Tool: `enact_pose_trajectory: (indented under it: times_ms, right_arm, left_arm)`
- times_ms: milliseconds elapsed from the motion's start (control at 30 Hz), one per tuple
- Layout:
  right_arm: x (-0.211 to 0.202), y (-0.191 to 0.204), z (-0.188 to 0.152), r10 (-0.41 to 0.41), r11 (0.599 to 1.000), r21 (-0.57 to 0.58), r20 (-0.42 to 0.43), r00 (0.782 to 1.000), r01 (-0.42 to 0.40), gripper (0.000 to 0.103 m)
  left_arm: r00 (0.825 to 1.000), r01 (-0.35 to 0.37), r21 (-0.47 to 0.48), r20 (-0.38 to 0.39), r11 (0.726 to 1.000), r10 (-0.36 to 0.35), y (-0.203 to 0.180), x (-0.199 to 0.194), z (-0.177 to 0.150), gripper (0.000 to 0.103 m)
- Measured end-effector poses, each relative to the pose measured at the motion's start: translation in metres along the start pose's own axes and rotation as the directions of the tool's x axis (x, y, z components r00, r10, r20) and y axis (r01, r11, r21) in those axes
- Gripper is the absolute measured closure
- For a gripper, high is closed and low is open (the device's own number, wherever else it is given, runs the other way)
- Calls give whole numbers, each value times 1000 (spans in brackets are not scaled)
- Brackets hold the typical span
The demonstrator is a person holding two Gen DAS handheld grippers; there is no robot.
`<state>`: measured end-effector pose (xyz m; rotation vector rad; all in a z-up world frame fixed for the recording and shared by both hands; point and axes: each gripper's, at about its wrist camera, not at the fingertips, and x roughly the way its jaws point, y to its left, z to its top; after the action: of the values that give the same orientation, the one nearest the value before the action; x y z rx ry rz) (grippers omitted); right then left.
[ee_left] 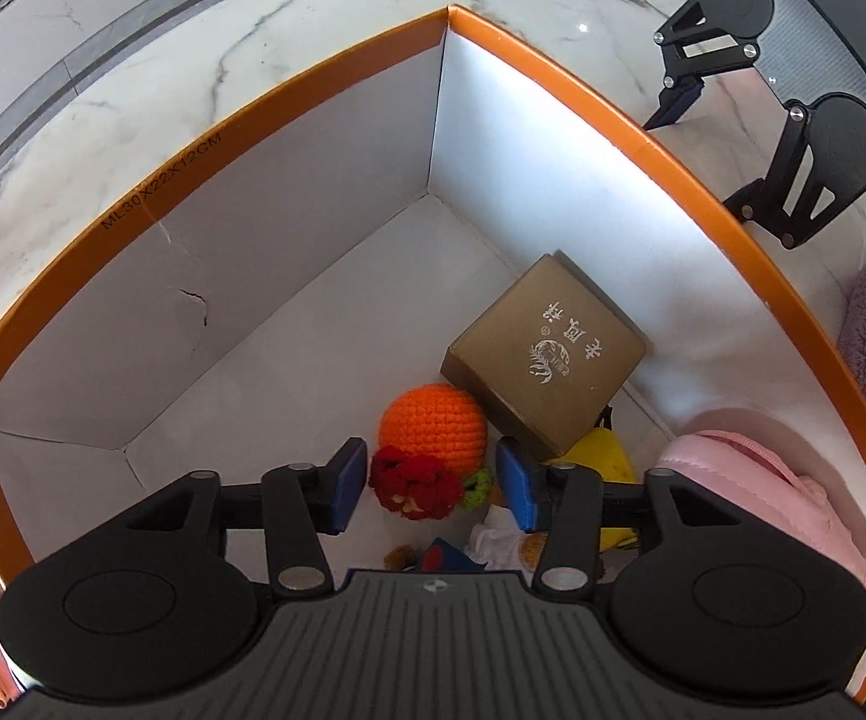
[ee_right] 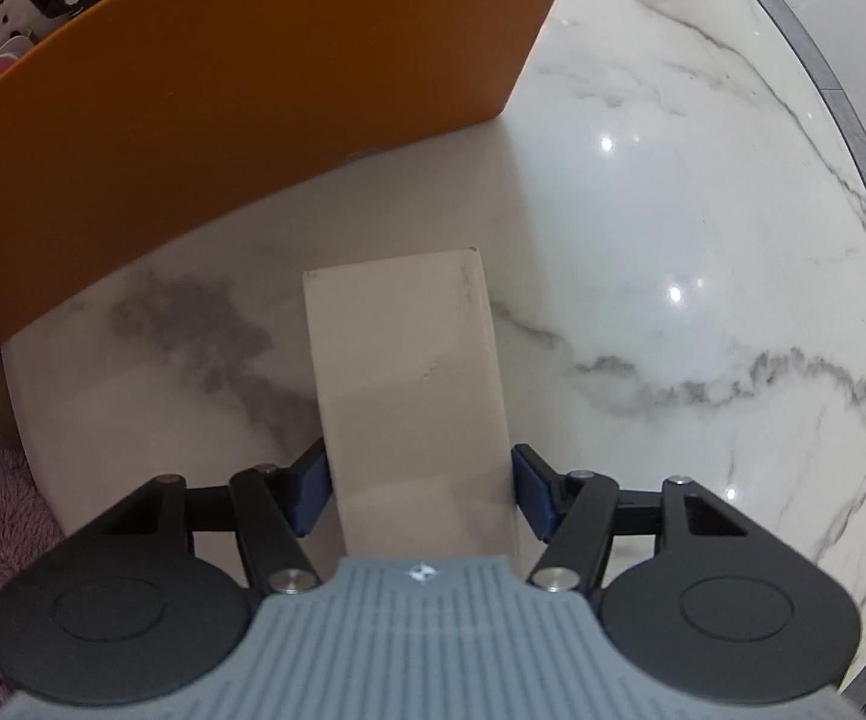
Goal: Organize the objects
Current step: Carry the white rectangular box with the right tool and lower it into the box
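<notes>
Left gripper hangs inside the orange-rimmed box, jaws apart over the red crochet flower; pads not pressing it, nothing held.

Right gripper points down at the white box on the marble table, just outside the orange wall. Left pad looks against the side; right pad shows a thin gap. Can't tell if it's clamped.

Risks:
- White box is smooth; a one-sided pinch could twist or drop it on lift.
- It has to clear the orange wall; clipping the rim would shove the box.
- Contents are crowded: orange crochet ball, brown carton lying tilted on a yellow item. Anything dropped on top may roll or tip.

Writing: rim reads "ML30X22X12CM". Carton has Chinese characters and a logo, unreadable from here.
</notes>
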<state>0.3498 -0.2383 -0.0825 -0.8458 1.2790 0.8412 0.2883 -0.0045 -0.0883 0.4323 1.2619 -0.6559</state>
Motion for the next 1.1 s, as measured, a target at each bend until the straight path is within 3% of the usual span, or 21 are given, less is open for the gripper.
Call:
enact_pose_trajectory:
  times_ms: [367,700,933,1100]
  right_arm:
    - [-78,25,5,-103,994,-17,104,989,106,39]
    - [-160,64,93,-109,985,-94,304,946,144,39]
    - [-132,88,162,-130,962,-191,316,940,197,39]
    - [-102,88,181,-162,939,-255,267,950,232,39]
  left_arm:
    - [992,-35,-56,120,998,42,-5,-52,-22,42]
    - [952,-97,-158,274,983,138,4,-113,-51,43]
    - [949,-95,-168,283,981,140,8,-119,-65,43]
    - [952,-69,-165,284,984,114,13,-107,-69,45]
